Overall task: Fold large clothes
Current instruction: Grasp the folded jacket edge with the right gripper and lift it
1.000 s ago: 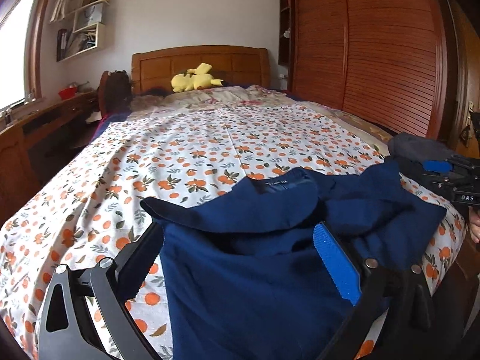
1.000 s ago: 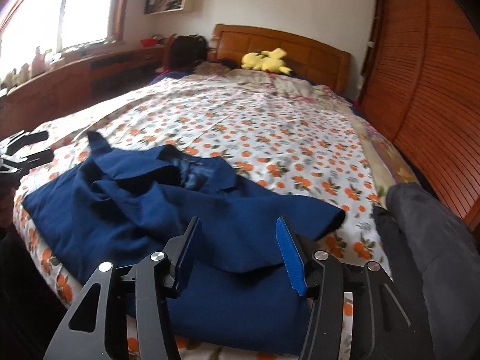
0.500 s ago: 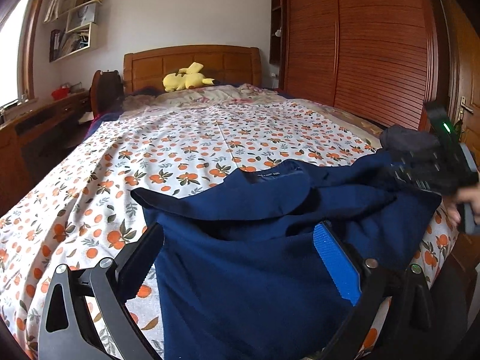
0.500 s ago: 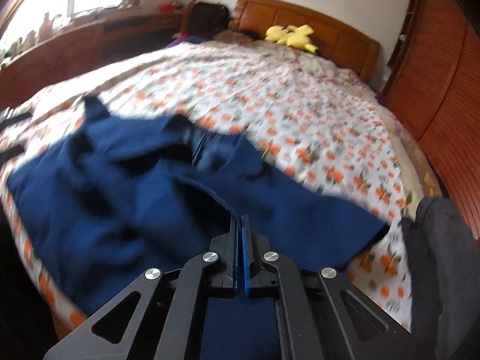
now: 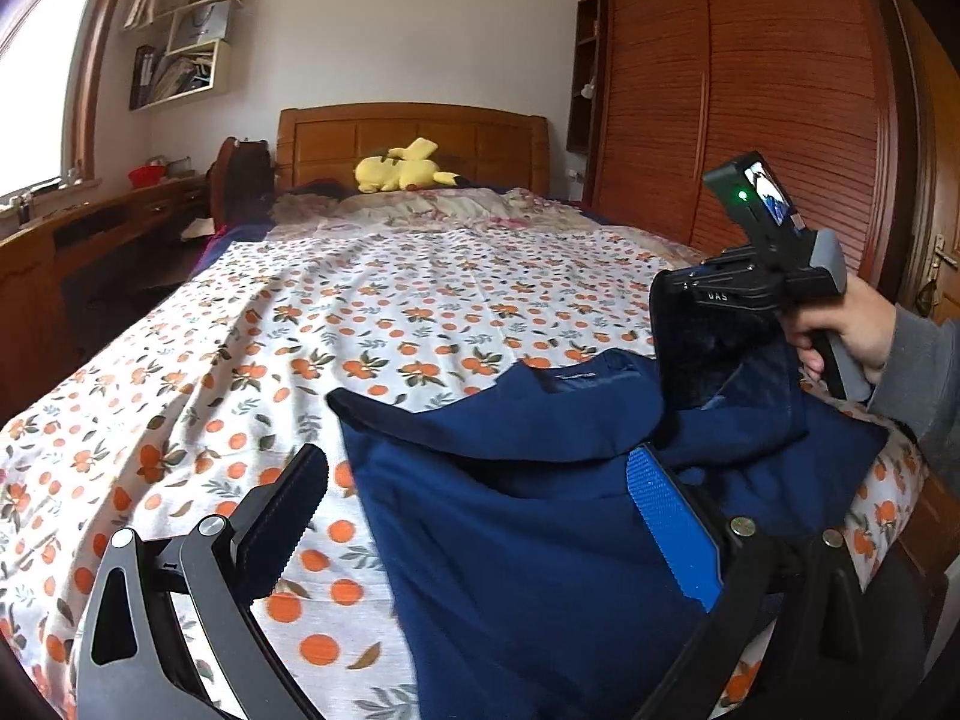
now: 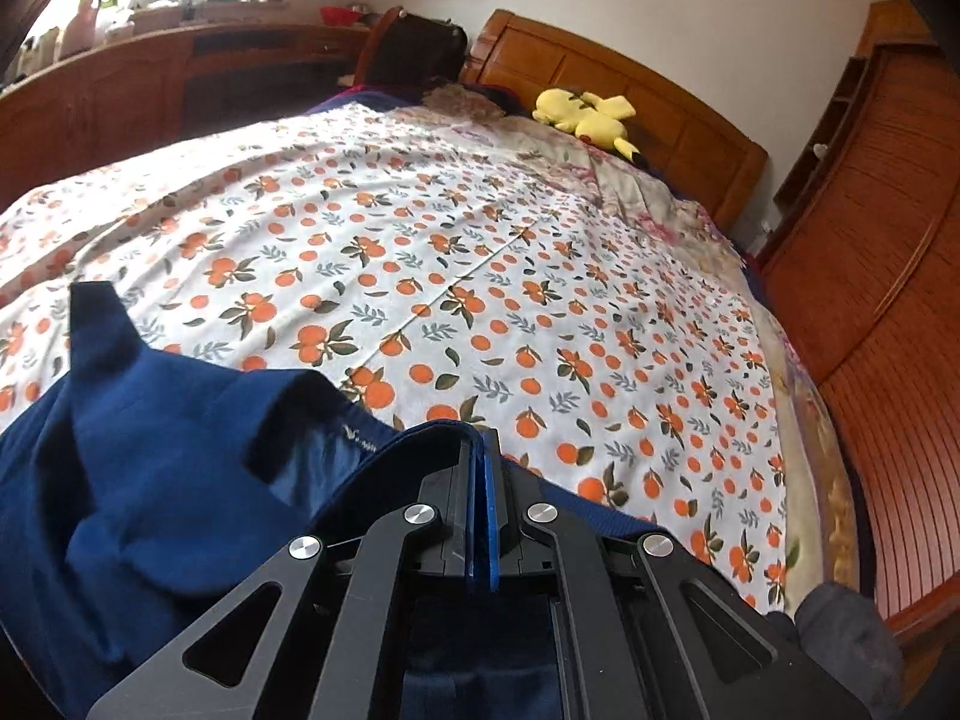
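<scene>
Navy garment [image 5: 528, 540] on the bed [image 5: 420, 312] — right gripper [image 6: 480, 450] pinching its edge, left gripper [image 5: 480, 516] spread wide.

Both wrist views low over bed [image 5: 420, 300], facing headboard [image 6: 630, 90]; shared.

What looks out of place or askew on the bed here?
Only the navy garment: it lies crumpled at the foot of the bed, with one point sticking up and an edge pinched in the shut right gripper. The left gripper is open. Nothing is spilled or damaged.
</scene>
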The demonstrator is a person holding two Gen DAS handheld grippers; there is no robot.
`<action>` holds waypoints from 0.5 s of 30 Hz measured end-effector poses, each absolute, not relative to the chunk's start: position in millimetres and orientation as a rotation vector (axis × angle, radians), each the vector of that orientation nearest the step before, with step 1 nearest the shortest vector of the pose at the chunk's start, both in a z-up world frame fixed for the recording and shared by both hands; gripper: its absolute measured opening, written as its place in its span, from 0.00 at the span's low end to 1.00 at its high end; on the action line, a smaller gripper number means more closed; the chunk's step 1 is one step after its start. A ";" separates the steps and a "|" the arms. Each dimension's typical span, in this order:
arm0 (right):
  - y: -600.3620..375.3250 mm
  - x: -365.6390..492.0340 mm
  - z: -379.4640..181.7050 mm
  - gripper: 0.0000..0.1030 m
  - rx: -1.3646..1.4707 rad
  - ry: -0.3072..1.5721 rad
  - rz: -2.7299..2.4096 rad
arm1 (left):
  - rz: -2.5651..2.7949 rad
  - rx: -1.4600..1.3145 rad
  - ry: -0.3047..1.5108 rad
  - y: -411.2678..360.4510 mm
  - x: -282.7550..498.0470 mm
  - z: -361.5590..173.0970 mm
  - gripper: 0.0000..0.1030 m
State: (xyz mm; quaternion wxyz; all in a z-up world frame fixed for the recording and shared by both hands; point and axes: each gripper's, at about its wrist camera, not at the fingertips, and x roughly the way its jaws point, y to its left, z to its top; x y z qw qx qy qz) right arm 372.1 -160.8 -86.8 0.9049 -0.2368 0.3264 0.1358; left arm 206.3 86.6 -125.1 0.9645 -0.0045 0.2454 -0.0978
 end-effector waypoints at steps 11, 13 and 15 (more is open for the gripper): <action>-127.0 333.2 -97.9 0.48 -0.476 0.667 0.426 | -0.173 0.000 0.517 97.4 211.9 -130.3 0.98; -116.5 321.1 -106.5 0.48 -0.484 0.687 0.478 | -0.172 0.003 0.517 97.0 212.1 -130.5 0.98; -106.6 309.9 -114.7 0.48 -0.487 0.704 0.520 | -0.173 0.004 0.521 97.1 211.7 -131.2 0.98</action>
